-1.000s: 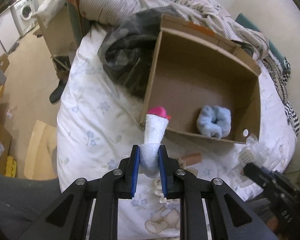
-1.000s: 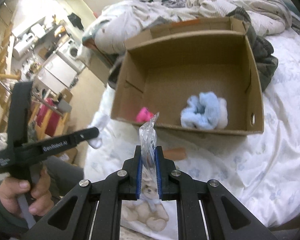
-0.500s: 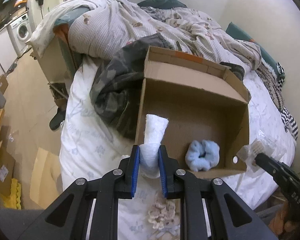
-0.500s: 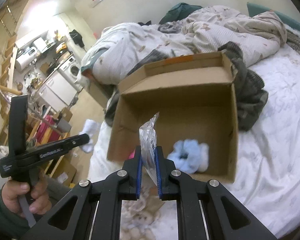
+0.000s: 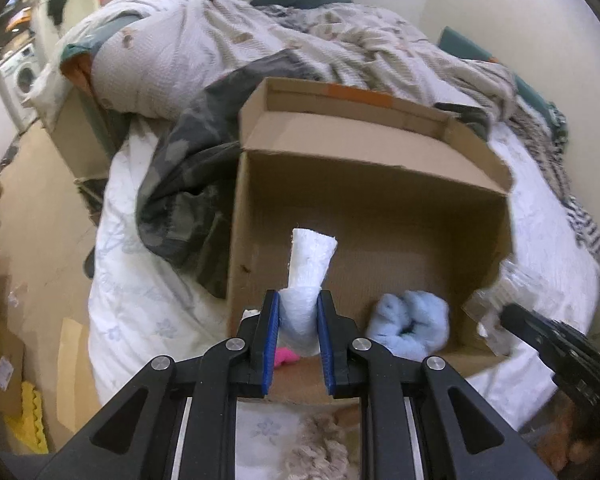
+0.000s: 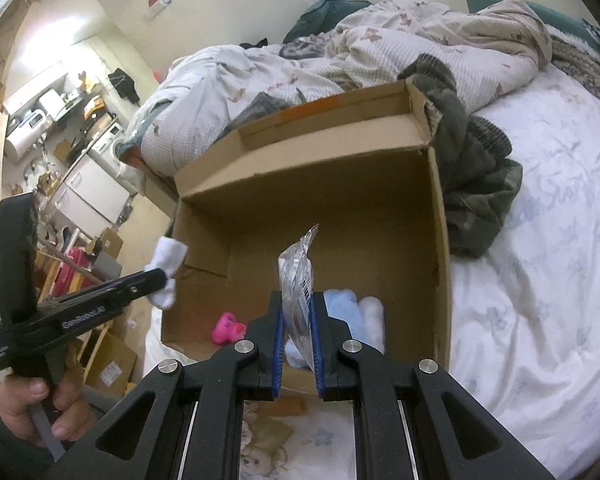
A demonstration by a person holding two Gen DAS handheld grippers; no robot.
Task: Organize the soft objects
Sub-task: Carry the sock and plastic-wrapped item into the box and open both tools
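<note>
Socks and other soft things are going into the cardboard box on the bed, and you carry two more toward it. Your left gripper is clenched on a rolled white sock, which stands up from the jaws over the box's near left corner. Your right gripper pinches a clear plastic packet on edge, above the near wall. Both are gripped low, probably so each drops clean once you let go. A fluffy blue bundle lies on the floor against the near wall, and a small pink thing sits in the near left corner. The middle and back of the floor are bare, so you have room. Mind the near wall and the raised back flap.
</note>
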